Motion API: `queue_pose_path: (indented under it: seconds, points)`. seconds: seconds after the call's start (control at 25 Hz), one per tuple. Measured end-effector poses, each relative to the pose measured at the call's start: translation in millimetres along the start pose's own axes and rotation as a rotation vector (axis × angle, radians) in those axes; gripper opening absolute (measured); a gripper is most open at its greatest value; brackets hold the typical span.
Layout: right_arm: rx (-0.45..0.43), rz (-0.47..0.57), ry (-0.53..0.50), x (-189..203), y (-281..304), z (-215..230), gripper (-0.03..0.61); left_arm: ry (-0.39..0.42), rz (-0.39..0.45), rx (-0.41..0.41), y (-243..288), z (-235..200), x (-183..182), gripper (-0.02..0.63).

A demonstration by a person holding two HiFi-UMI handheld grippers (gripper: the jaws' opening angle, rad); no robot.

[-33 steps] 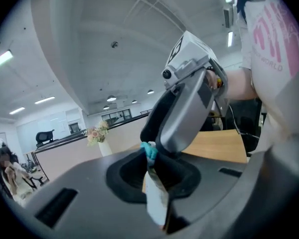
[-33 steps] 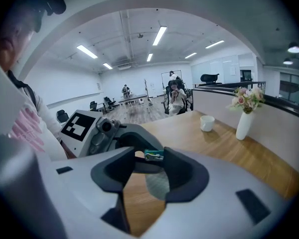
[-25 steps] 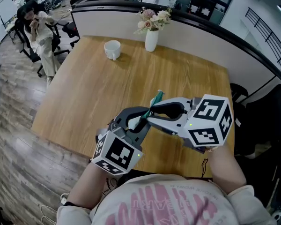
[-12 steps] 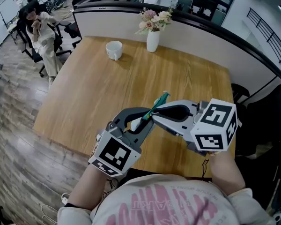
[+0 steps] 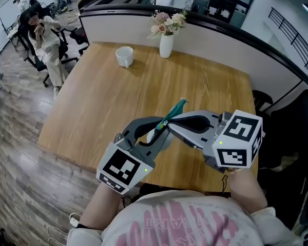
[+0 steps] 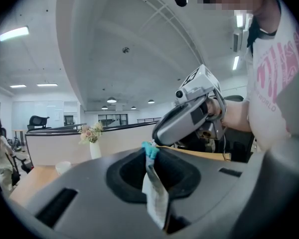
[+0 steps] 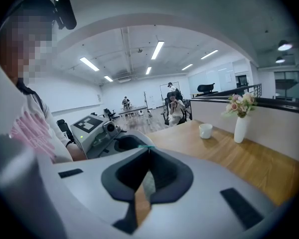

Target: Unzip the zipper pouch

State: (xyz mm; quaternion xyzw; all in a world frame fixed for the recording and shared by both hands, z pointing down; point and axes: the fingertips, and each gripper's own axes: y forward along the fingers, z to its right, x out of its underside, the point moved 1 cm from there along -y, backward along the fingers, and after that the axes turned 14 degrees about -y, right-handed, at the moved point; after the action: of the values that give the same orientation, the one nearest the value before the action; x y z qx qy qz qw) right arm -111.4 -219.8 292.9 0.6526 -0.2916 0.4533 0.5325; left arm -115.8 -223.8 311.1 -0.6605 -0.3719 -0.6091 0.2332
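The zipper pouch hangs in the air between both grippers over the wooden table (image 5: 97, 101). In the head view only its teal end (image 5: 174, 109) sticks up where the jaw tips meet. My left gripper (image 5: 155, 133) is shut on the pouch's pale fabric (image 6: 157, 198), with the teal end (image 6: 150, 150) at its tips. My right gripper (image 5: 167, 127) comes in from the right, jaws closed together on a thin teal tab (image 7: 145, 147) of the pouch. The rest of the pouch is hidden by the gripper bodies.
A white mug (image 5: 124, 54) and a white vase of flowers (image 5: 166, 42) stand at the table's far side. A seated person and office chairs (image 5: 41, 29) are off the far left. The table's near edge lies under my hands.
The right gripper's jaws have closed on the teal tab. The pouch's teal end has shifted slightly right and up, and both grippers moved a little with it.
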Motion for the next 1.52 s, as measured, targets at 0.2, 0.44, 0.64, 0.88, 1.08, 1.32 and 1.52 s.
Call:
queue_pose_path:
  seconds: [0.2, 0.44, 0.64, 0.88, 1.08, 1.32, 1.52]
  points:
    - [0.021, 0.014, 0.052, 7.7, 0.4, -2.3, 0.000, -0.012, -0.026, -0.011, -1.0, 2.8, 7.5, 0.035]
    - [0.033, -0.009, 0.077, 14.4, 3.8, -0.9, 0.000, 0.028, -0.058, -0.032, 0.1, 1.0, 14.6, 0.035]
    - [0.036, -0.028, 0.087, 18.3, 5.1, -0.1, 0.000, 0.021, -0.068, -0.038, 1.3, 0.6, 18.6, 0.035]
    - [0.039, -0.051, 0.096, 22.6, 8.1, 0.1, 0.000, 0.029, -0.093, -0.052, 1.8, -0.6, 24.2, 0.035]
    - [0.099, -0.110, 0.066, 30.2, 8.3, 6.2, -0.002, 0.073, -0.144, -0.084, 2.5, -2.5, 32.4, 0.037]
    - [0.112, -0.118, 0.097, 37.4, 6.6, 11.6, 0.000, 0.032, -0.133, -0.065, 0.4, -2.2, 34.6, 0.037]
    - [0.101, -0.111, 0.125, 41.9, 10.7, 10.6, 0.000, 0.037, -0.128, -0.053, -1.6, -1.2, 36.9, 0.035]
